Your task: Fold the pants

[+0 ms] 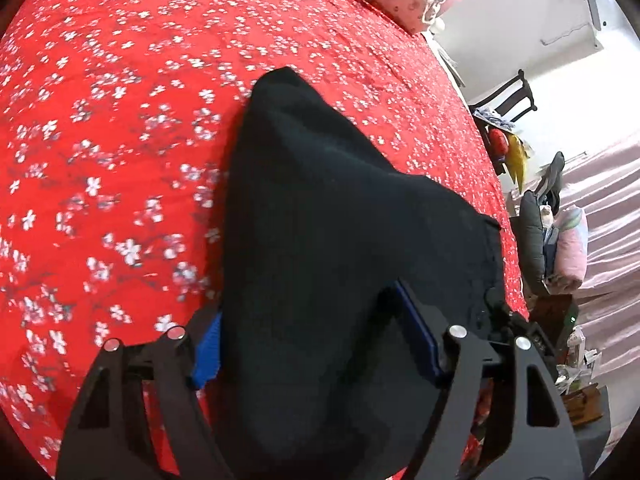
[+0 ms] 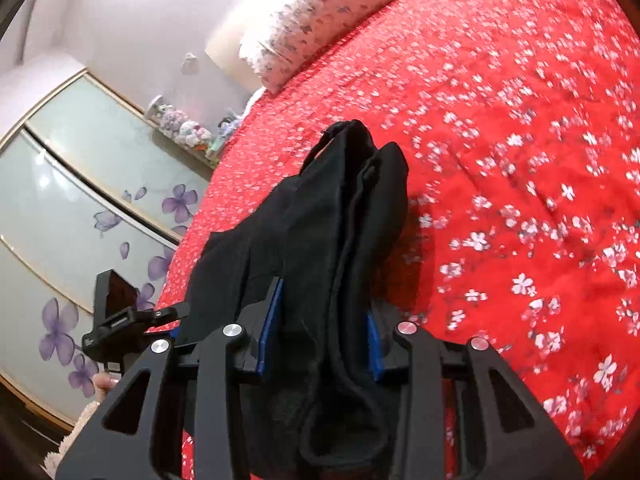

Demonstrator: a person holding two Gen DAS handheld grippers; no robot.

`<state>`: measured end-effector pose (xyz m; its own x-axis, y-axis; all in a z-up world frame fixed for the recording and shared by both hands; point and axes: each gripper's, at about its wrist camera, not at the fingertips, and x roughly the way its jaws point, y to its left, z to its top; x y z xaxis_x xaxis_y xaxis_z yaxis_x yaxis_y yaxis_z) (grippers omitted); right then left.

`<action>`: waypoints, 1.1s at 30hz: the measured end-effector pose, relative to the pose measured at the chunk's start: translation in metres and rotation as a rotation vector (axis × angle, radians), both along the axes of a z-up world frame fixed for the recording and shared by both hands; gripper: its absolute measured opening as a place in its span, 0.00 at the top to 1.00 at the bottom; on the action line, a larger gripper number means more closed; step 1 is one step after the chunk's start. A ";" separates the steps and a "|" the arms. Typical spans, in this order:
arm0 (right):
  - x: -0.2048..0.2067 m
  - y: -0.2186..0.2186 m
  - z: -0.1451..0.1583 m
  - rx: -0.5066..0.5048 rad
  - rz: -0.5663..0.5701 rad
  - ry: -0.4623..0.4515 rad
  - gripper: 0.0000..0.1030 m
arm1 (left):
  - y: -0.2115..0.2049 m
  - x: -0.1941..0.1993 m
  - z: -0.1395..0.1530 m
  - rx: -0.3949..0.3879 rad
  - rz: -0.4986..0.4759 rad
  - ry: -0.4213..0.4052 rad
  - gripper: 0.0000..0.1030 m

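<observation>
Here both grippers [image 1: 316, 344] [image 2: 320, 320] grip black pants [image 1: 320, 200] over red bedspread [image 1: 120, 120]

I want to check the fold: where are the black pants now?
The black pants lie on the red bedspread, one end raised between both hand-held grippers, left and right.

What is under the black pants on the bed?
Around the black pants only the red flowered bedspread shows. Whatever lies directly beneath them is covered by the cloth.

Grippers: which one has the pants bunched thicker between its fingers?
The left gripper: a wide mound of black pants fills its spread fingers, while the right gripper pinches a narrower folded band.
</observation>
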<state>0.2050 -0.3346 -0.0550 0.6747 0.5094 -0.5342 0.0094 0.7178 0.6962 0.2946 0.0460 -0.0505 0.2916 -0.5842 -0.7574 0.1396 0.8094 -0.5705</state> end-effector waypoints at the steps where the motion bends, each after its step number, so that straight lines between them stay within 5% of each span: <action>1: 0.003 -0.001 -0.004 -0.005 -0.007 0.025 0.55 | -0.003 0.000 0.000 0.019 -0.003 -0.004 0.28; 6: 0.008 0.001 -0.011 -0.016 0.003 0.075 0.47 | -0.012 0.001 0.000 0.093 0.017 -0.008 0.35; 9: 0.005 0.002 -0.011 -0.006 0.008 0.068 0.55 | -0.025 -0.006 0.010 0.175 0.001 -0.057 0.53; 13: 0.000 -0.002 -0.005 0.078 0.011 0.025 0.63 | -0.023 -0.010 0.026 0.145 0.009 -0.086 0.81; 27: -0.009 -0.041 0.014 0.384 -0.009 -0.122 0.75 | -0.044 -0.032 0.081 0.027 -0.012 -0.256 0.88; 33: -0.010 -0.060 0.018 0.377 -0.068 -0.150 0.76 | -0.064 -0.026 0.077 -0.016 -0.022 -0.286 0.88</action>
